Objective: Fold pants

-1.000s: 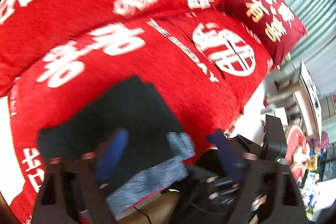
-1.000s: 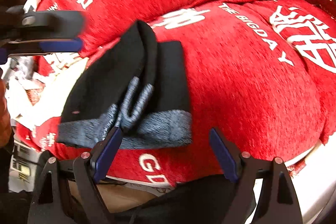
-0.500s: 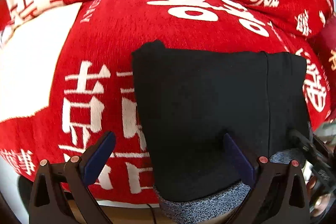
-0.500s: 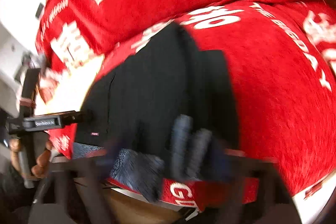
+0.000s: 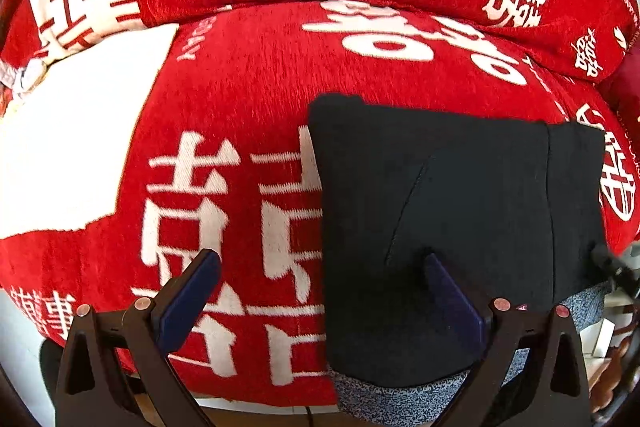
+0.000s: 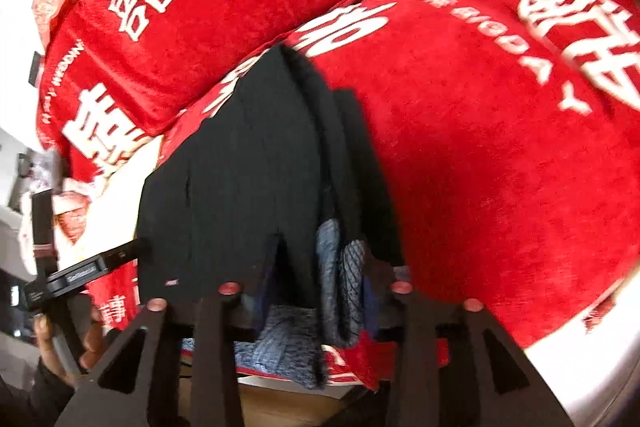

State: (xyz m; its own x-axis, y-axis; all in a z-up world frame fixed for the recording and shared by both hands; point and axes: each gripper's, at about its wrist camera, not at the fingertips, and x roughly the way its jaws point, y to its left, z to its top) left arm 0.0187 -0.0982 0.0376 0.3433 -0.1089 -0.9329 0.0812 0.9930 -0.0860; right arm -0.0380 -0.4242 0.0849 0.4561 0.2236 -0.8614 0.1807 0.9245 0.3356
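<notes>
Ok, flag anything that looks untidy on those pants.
The pants lie mostly flat, but the fold is uneven: a strip of the lower layer sticks out along the right edge, and the grey waistband bunches where the right gripper pinches it.

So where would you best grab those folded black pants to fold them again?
Probably the grey waistband edge of the black pants, approached from the sofa's front: it overhangs the red cover, so fingers can slip above and below the stacked layers.
</notes>
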